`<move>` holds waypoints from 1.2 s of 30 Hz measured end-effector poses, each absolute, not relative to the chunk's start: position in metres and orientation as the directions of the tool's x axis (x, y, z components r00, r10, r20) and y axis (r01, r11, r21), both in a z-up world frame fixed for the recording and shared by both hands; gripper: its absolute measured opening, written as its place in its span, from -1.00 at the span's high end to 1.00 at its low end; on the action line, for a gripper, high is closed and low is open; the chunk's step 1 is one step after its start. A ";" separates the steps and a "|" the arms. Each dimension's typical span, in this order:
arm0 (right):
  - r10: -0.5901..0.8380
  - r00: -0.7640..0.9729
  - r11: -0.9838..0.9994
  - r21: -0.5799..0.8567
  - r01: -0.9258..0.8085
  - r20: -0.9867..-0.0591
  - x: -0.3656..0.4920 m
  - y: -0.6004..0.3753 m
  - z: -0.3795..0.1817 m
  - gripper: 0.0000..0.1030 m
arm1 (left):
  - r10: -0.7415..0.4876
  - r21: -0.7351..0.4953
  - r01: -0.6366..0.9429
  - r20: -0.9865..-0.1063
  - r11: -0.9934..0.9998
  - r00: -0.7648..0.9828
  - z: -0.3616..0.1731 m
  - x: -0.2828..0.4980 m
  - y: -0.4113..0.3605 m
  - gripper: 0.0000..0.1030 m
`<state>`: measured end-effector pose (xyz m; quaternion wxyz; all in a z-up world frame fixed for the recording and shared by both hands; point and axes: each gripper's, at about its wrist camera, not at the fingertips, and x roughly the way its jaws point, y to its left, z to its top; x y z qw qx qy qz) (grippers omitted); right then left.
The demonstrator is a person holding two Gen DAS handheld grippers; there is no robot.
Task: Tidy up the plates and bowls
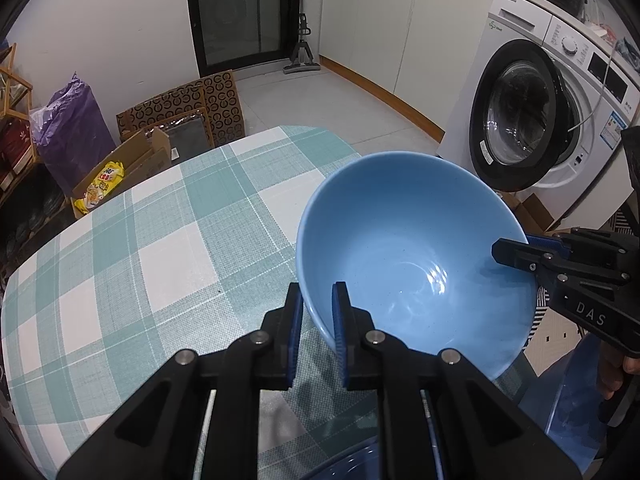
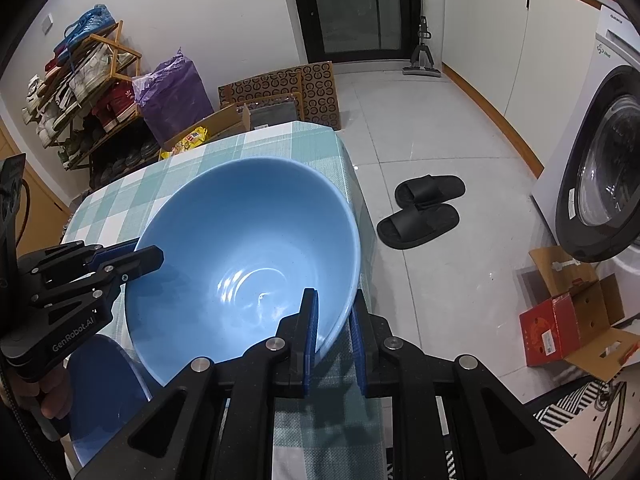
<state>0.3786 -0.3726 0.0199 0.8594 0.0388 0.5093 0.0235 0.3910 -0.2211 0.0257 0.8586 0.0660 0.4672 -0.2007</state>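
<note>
1. Pale floor tiles (image 2: pixel 420 152) and white cabinets (image 1: pixel 384 28) surround a bench (image 1: pixel 160 240) covered in a teal-and-white checked cloth, with a front-loading washing machine (image 1: pixel 552 120) off to one side.
2. Above the bench's near corner sits the light blue bowl (image 1: pixel 412 256), held tilted so its open inside faces both cameras.
3. The bowl is wide and deep, with a smooth glossy glaze, a thin rim and faint ring-shaped reflections around its flat bottom; it looks clean and holds nothing.
4. The left gripper (image 1: pixel 318 332) pinches the bowl's wall at the rim, one blue-padded finger outside and the other inside.
5. The right gripper (image 2: pixel 334 336) likewise pinches the opposite side of the rim, one pad inside and one outside.
6. In the left wrist view the right gripper's black fingers reach over the rim from the right; in the right wrist view the left gripper does the same from the left.
7. A darker blue dish (image 2: pixel 104 392) lies low at the bench's near edge, partly beneath the bowl.
8. Black slippers (image 2: pixel 424 210) rest on the floor beside the bench.
9. Cardboard boxes (image 2: pixel 280 96), a purple bag (image 2: pixel 172 92) and a shoe rack (image 2: pixel 80 88) stand against the far wall.
</note>
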 end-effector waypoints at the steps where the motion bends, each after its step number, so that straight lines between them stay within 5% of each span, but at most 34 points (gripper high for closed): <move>1: 0.080 0.481 0.996 0.090 -0.001 -0.873 0.378 -0.373 0.021 0.70 | -0.283 -0.075 0.404 -0.827 0.912 0.485 0.027 0.391 -0.221 0.76; 36: 0.053 0.626 0.996 0.086 0.024 -0.778 0.303 -0.388 0.124 0.70 | -0.335 -0.048 0.437 -0.720 0.898 0.608 0.118 0.327 -0.237 0.76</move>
